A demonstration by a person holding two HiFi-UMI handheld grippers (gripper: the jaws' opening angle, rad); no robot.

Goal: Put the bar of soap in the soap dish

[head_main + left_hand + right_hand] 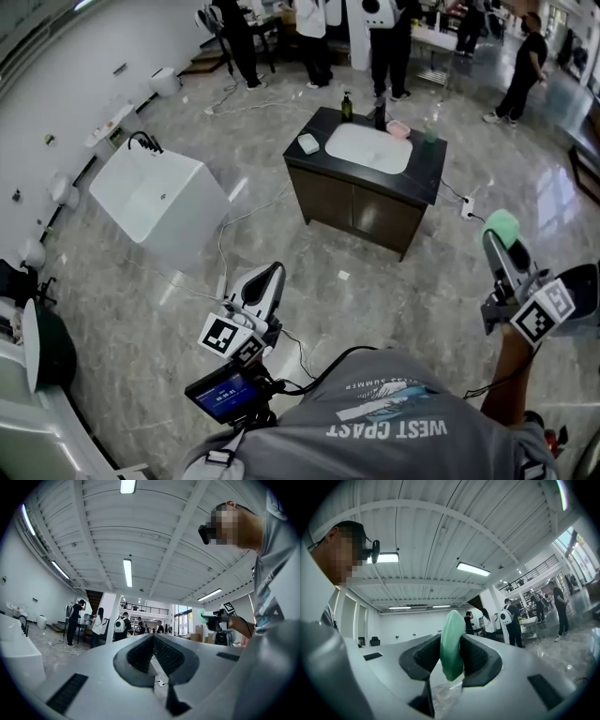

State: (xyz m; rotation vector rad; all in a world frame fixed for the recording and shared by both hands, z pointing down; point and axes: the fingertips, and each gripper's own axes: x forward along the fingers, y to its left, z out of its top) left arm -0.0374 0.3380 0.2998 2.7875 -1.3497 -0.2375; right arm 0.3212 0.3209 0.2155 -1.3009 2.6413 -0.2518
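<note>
My right gripper (503, 246) is shut on a pale green bar of soap (502, 225), held up at the right of the head view. In the right gripper view the soap (452, 654) stands on edge between the dark pads (476, 656). My left gripper (267, 278) is raised at the lower middle, its jaws together with nothing between them, as the left gripper view (152, 639) shows. Far ahead stands a dark vanity (356, 202) with a white basin (367, 148). On its top lie a white dish-like thing (308, 143) and a pink one (398, 128); which is the soap dish I cannot tell.
A white bathtub (155, 197) stands to the left of the vanity. On the vanity top are a dark pump bottle (347, 106) and a green cup (430, 134). Cables trail over the marble floor (281, 202). Several people stand beyond the vanity (389, 47).
</note>
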